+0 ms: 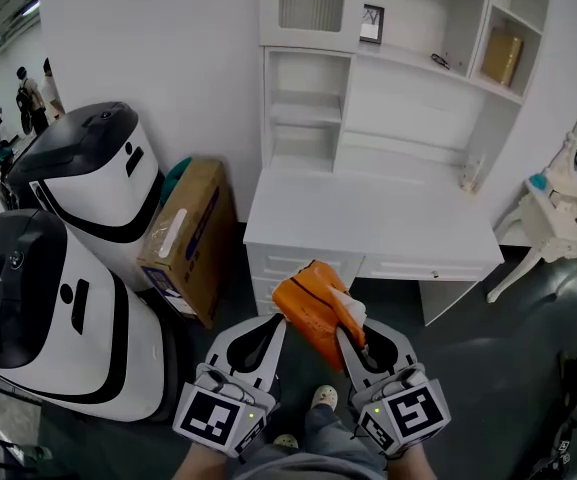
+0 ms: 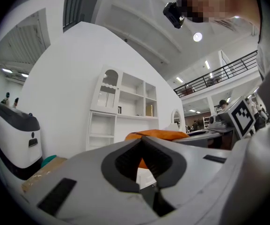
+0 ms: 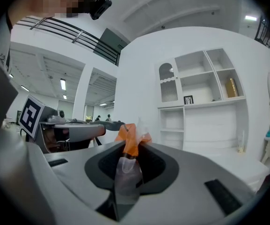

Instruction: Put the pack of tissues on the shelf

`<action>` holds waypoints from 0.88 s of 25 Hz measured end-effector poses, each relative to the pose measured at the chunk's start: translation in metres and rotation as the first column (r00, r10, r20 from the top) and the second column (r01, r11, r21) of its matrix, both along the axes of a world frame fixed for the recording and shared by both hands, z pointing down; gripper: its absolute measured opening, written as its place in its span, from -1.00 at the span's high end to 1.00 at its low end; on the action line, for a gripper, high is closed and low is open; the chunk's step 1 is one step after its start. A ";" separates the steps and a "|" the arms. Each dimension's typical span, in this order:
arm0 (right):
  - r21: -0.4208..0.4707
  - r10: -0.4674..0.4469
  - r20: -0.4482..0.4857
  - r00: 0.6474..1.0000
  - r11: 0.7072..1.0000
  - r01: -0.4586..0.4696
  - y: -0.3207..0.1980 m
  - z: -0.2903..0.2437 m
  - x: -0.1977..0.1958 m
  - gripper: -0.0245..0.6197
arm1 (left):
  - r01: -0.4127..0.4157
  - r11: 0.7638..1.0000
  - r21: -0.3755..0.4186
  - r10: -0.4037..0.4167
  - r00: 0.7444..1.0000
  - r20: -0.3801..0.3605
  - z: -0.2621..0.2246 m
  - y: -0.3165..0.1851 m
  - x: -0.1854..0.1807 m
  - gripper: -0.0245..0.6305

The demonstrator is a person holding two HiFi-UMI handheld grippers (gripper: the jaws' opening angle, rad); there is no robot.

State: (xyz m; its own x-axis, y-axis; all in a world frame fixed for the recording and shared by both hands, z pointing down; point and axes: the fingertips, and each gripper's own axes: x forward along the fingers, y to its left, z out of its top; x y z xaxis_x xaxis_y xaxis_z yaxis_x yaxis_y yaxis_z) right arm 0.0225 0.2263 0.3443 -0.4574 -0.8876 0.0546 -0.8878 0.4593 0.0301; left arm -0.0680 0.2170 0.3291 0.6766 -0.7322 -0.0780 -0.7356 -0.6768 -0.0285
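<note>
Far left: two white-and-black machines (image 1: 78, 268), then a closed cardboard box (image 1: 183, 238) leaning by them; contents not visible.

left gripper (image 1: 276, 320): tips together, level, right at the near-left corner of the pack of tissues (image 1: 313, 313); can't tell if it nips the wrapper or only touches it.

Pack: orange, in the air between the two grippers, in front of the desk (image 1: 368, 223) and well short of the shelf unit (image 1: 408, 108); not placed yet.

right gripper (image 1: 358, 330): closed on the pack's end; clear film and orange wrap sit pinched between its pads; narrow grip, on film only.

Step in hand, as I read it: carry to the shelf. Doing it well:
- grip is on loose film, so move smoothly, no jerks; the pack may swing or slip
- use the left tips as a prop under the free corner
- pick a bay before reaching; go in level, the pack's free end first
- let the pack rest on the board fully before opening

Bays, left to right: glazed cupboard (image 1: 311, 3), door shut, contents unclear; open cubbies (image 1: 305, 108) below it show nothing inside, the easiest target; picture frame (image 1: 372, 23) on the upper board; gold box (image 1: 502, 56) in the upper-right bay.
</note>
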 end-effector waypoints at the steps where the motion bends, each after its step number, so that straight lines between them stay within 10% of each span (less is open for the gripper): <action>1: 0.002 -0.007 0.002 1.000 1.000 0.007 -0.008 -0.002 0.001 0.68 | 0.007 1.000 0.000 -0.007 1.000 0.000 -0.001 -0.007 0.001 0.85; 22: 0.023 -0.137 0.001 0.991 0.990 0.137 -0.163 -0.019 0.067 0.68 | 0.120 0.993 0.019 -0.120 0.992 -0.031 -0.022 -0.153 0.068 0.85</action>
State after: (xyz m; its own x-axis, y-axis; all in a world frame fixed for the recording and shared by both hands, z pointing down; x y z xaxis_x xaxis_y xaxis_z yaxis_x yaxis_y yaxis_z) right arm 0.0898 0.0629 0.3250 -0.5746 -0.8177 0.0337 -0.8168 0.5756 0.0396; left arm -0.0001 0.0644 0.3071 0.5811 -0.8059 -0.1133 -0.8122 -0.5831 -0.0185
